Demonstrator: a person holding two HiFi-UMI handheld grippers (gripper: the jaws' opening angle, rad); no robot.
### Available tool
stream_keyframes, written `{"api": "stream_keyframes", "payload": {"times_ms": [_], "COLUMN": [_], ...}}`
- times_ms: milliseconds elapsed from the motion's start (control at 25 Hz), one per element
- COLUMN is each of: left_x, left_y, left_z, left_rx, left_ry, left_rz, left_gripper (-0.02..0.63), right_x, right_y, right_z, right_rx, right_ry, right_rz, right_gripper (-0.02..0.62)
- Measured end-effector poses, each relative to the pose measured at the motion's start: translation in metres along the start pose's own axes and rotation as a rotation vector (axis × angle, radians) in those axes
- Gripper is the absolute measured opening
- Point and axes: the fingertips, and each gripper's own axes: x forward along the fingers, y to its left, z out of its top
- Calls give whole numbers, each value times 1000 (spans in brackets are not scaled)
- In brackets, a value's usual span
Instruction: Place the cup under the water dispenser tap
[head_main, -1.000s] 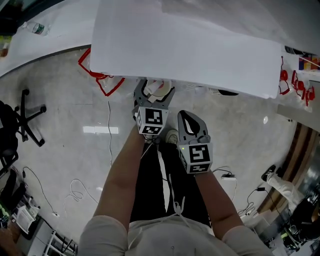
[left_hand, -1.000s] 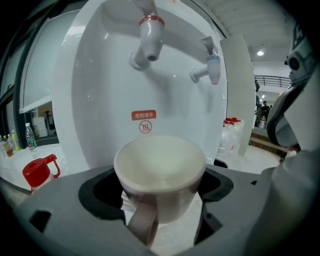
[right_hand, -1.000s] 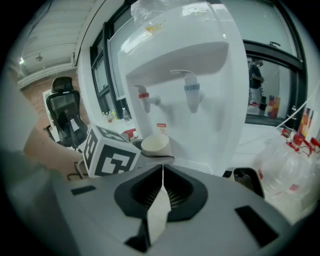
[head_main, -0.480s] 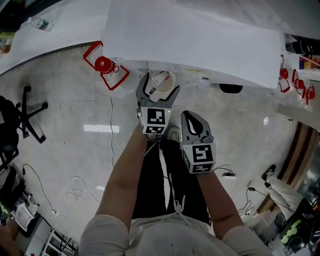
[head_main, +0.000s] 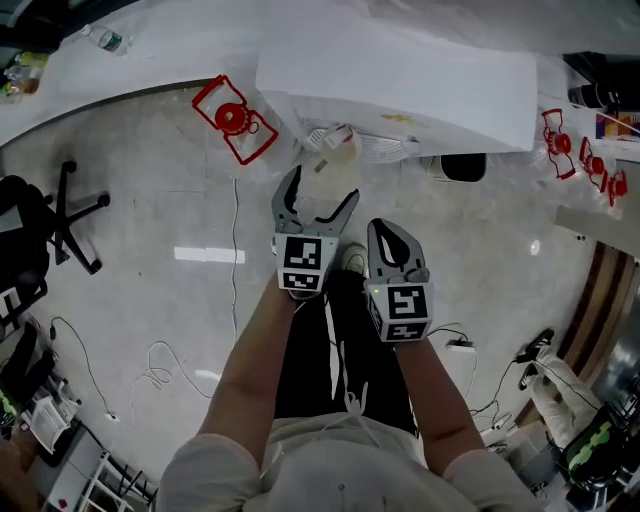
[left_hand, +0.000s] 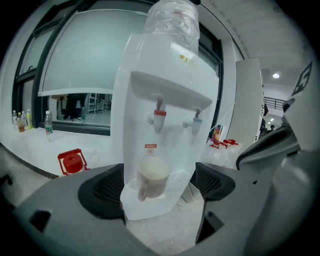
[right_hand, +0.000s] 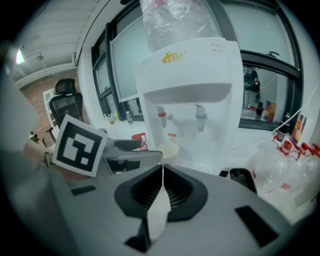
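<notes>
cup (left_hand: 152, 175) on dispenser tray (left_hand: 181, 176) beneath red tap (left_hand: 159, 118), claw (left_hand: 159, 192) just opened, empty

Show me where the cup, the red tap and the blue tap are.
cup (left_hand: 152, 177): left gripper view, middle of its side wall.
red tap (left_hand: 159, 121): left gripper view, on its spout.
blue tap (left_hand: 196, 123): left gripper view, on its spout.
</notes>
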Motion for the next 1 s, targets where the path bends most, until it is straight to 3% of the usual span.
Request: {"api": "stream_keyframes", "payload": {"times_ms": [200, 360, 400, 480, 520, 720, 1000], "left_x": [-46, -77, -85, -104, -114, -154, -194], "left_y": [-14, -26, -27, -20, -17, -20, -44], "left_z": [38, 65, 73, 92, 100, 135, 205], "left_rx": [19, 97, 100, 83, 65, -19, 86], "left_ry": [-17, -15, -24, -52, -64, -75, -112], "left_rz": [-33, -40, -31, 17, 38, 35, -23], "left_gripper": [458, 420, 377, 158, 90, 38, 20], "right_x": [-25, -48, -54, -65, -71, -107, -151], "right_y": [17, 28, 31, 36, 39, 52, 58], "right_z": [22, 48, 57, 74, 82, 120, 181], "right_rx": [10, 5, 2, 2, 6, 8, 17], "right_ry": [-14, -31, -40, -58, -64, -84, -179], "right_rz": [-2, -9, -9, -7, -5, 17, -16], "right_gripper": [29, 29, 29, 29, 29, 29, 29]}}
